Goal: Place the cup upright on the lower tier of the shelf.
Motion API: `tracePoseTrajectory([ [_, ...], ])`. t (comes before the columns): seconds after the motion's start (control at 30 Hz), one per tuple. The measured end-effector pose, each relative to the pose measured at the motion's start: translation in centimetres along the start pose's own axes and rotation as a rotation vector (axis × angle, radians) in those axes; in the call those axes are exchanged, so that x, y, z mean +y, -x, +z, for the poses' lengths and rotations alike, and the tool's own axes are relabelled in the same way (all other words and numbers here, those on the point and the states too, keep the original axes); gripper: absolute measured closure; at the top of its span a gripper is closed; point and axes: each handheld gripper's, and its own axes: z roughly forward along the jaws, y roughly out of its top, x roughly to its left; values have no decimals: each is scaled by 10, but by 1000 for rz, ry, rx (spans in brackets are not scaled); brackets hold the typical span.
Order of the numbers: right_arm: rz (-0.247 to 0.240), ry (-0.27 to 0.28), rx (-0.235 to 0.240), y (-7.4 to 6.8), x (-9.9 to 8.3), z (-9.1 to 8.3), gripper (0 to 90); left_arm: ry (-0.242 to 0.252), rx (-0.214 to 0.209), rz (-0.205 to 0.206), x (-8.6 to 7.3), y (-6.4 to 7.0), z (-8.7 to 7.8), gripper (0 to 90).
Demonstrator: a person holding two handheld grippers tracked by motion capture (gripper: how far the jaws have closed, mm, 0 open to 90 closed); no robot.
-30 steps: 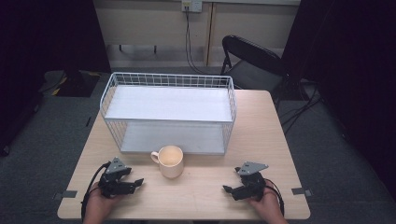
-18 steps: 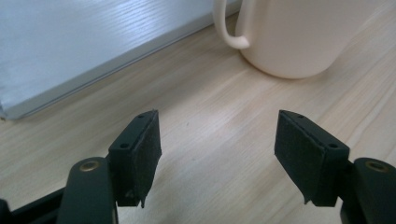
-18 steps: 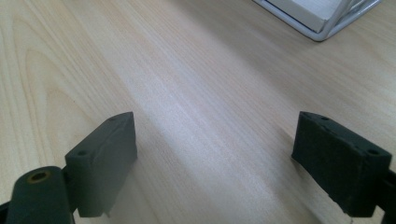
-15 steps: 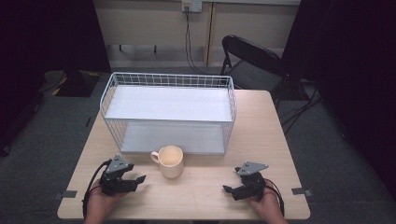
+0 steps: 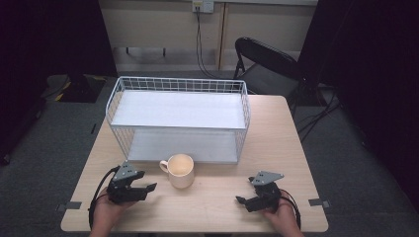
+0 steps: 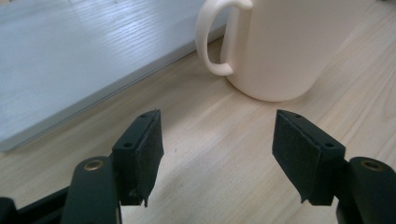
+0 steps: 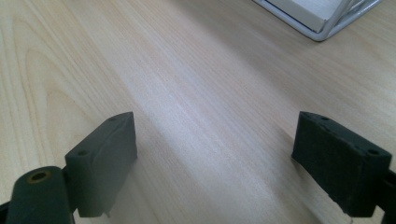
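A cream mug (image 5: 180, 170) stands upright on the wooden table (image 5: 217, 202), just in front of a white two-tier wire rack (image 5: 178, 118). Its handle points left. My left gripper (image 5: 149, 189) rests low at the front left, open, its jaws aimed at the mug a short way off. In the left gripper view the mug (image 6: 275, 46) and its handle (image 6: 215, 39) sit beyond the open gripper (image 6: 217, 158). My right gripper (image 5: 240, 201) lies at the front right, open and holding nothing. The right gripper view shows bare wood between the open gripper (image 7: 229, 163) jaws.
The rack's lower shelf (image 6: 70, 60) lies left of the mug. A rack corner (image 7: 327, 18) appears far right in the right gripper view. A black folding chair (image 5: 267, 64) stands beyond the table's far right corner. Tape marks (image 5: 316, 202) sit at the front edges.
My left gripper has edged right toward the mug, and its jaws have spread wider. The right gripper and the mug have stayed put.
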Motion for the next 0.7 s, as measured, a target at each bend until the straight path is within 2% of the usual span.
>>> tracePoseTrajectory([
  [0.17,0,0,0,0,0,0,130,1,11,14,4,1,0,337],
  [0.23,0,0,0,0,0,0,130,8,11,1,5,2,0,337],
  [0.27,0,0,0,0,0,0,130,4,20,14,6,0,0,337],
  [0.7,0,0,0,0,0,0,130,30,38,-3,15,-2,3,349],
])
